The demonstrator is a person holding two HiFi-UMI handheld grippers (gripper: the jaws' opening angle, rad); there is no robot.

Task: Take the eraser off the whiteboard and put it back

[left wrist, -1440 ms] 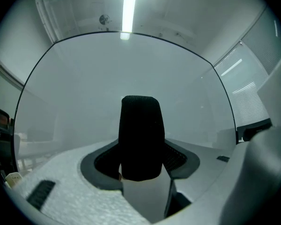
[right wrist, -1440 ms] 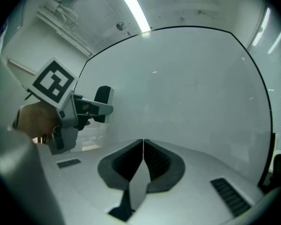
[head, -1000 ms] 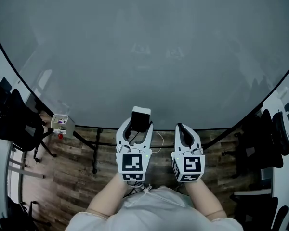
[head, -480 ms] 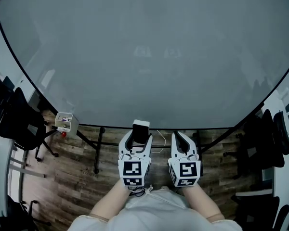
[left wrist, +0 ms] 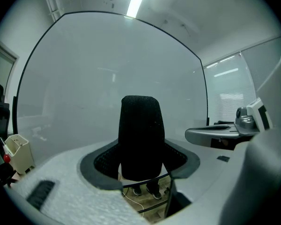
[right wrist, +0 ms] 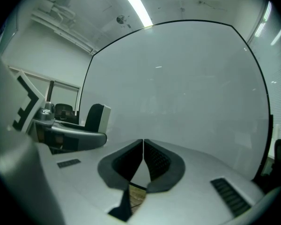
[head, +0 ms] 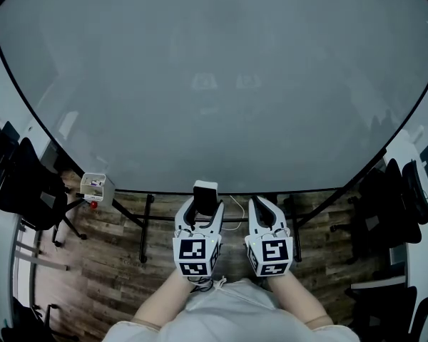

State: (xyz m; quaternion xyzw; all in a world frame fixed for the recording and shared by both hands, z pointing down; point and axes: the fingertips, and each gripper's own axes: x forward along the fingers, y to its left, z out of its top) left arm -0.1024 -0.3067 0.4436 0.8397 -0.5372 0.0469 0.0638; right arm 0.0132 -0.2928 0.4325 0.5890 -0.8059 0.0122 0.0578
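Note:
A large whiteboard [head: 214, 84] on a black stand fills the head view ahead of me. My left gripper [head: 202, 204] is shut on the eraser [head: 205, 193], a block with a white top and black felt face. In the left gripper view the eraser [left wrist: 141, 137] stands upright between the jaws, felt side toward the camera, a short way from the whiteboard [left wrist: 107, 78]. My right gripper [head: 262, 211] is beside the left one, shut with nothing in it; its fingertips [right wrist: 143, 146] meet in the right gripper view. The eraser [right wrist: 97, 118] shows at the left there.
A small white marker box [head: 95, 187] hangs at the board's lower left corner, also seen as the box [left wrist: 18, 151]. Black office chairs [head: 25, 187] stand at the left and chairs [head: 392, 212] at the right. The stand's legs [head: 146, 226] rest on wooden floor below.
Both grippers have drawn back toward my body and lower, away from the whiteboard, and moved closer together. The eraser stays held in the left gripper.

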